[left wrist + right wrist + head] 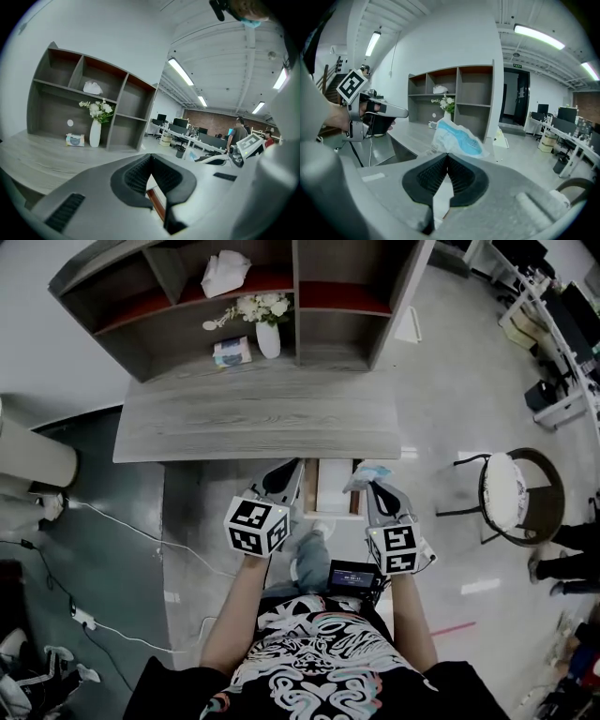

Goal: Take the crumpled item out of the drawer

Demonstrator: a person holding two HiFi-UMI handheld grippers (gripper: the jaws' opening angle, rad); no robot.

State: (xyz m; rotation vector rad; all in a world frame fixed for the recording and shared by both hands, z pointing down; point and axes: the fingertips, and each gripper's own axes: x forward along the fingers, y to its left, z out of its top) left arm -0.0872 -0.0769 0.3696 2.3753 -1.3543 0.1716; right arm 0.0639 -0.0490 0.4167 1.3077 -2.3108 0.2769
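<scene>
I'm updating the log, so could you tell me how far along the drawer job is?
Done: the drawer stands open. In hand: the right gripper is shut on the crumpled item, which looks lifted clear of the drawer. The left gripper is shut and empty. Left: probably only carrying the item away and setting it down.

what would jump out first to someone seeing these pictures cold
The crumpled white-and-blue wrapper stands out first, pinched in the right tongs by the open drawer under the grey desk. Next comes the white vase of flowers standing in front of the shelf unit at the back of the desk. The left tongs are shut on nothing near the drawer.
</scene>
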